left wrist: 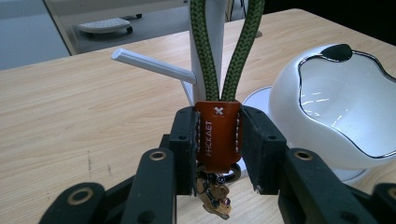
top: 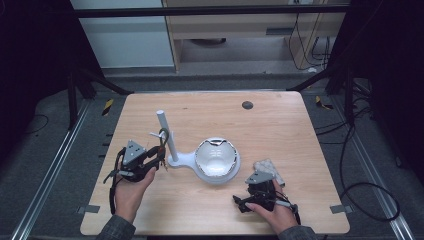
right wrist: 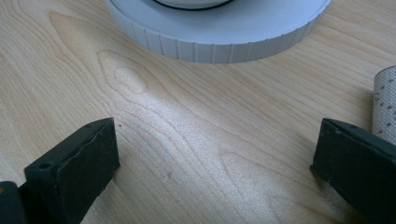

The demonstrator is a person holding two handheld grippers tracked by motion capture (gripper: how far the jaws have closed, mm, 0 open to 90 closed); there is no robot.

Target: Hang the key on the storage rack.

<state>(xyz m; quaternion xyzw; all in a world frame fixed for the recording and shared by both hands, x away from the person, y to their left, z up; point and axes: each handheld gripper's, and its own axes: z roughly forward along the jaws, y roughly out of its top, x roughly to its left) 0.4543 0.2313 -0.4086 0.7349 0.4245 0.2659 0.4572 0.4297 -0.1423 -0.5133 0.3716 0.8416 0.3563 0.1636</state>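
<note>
My left gripper (left wrist: 217,142) is shut on the orange leather tab (left wrist: 215,135) of a key strap, with small metal charms hanging below the jaws. The strap's green cord loop (left wrist: 236,51) rises in front of the white stand's post (left wrist: 212,28), beside its slanted side peg (left wrist: 152,66). From the high view, the left gripper (top: 158,159) sits just left of the stand (top: 166,135). A white bowl-shaped holder (top: 216,157) stands on the stand's round base. My right gripper (top: 260,181) rests low on the table, open, with bare wood between its jaws (right wrist: 215,158).
A pale patterned pouch (top: 270,168) lies just beyond the right gripper, and its edge (right wrist: 385,102) shows by the right jaw. The ribbed rim of the white base (right wrist: 219,44) is ahead of the right gripper. A small dark disc (top: 247,105) sits at the table's far side.
</note>
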